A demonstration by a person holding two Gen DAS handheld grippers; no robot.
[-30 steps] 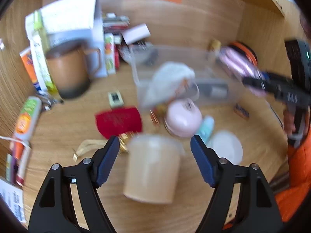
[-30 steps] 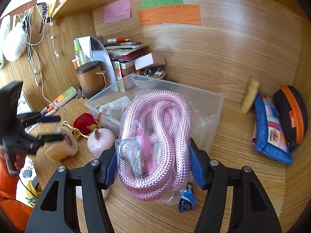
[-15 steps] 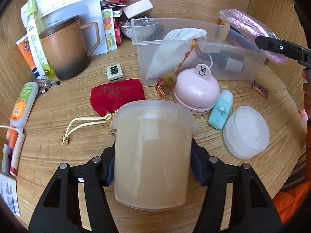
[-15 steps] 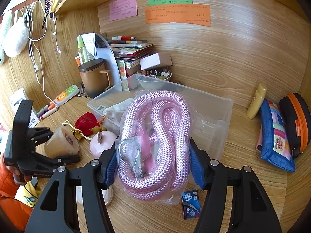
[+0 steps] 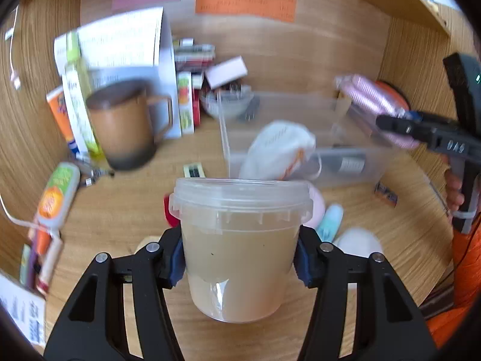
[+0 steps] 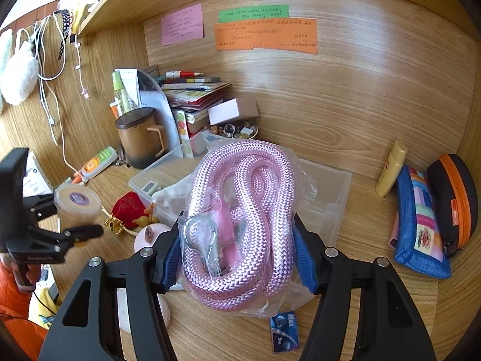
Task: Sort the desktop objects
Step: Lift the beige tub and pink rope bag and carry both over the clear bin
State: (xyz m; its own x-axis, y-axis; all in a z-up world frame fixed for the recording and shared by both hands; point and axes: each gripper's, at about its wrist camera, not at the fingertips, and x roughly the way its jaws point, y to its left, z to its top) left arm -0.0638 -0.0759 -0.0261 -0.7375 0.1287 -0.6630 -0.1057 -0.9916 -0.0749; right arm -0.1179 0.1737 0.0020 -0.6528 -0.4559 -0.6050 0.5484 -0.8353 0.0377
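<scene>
In the left wrist view, your left gripper (image 5: pixel 240 258) had its jaws closing on the lidded plastic tub (image 5: pixel 240 240) of beige paste, pads against its sides, the tub held in front of the clear storage bin (image 5: pixel 300 138), which already held a white pouch (image 5: pixel 279 147) and a dark bottle. In the right wrist view, your right gripper (image 6: pixel 237 258) pinched the bagged pink rope (image 6: pixel 240 219) above that bin (image 6: pixel 327 198). By my reckoning sorting was barely begun: the red pouch (image 6: pixel 127 207), pink round case (image 6: pixel 150 234) and blue packet (image 6: pixel 284 334) lay loose on the desk (image 6: pixel 375 300).
</scene>
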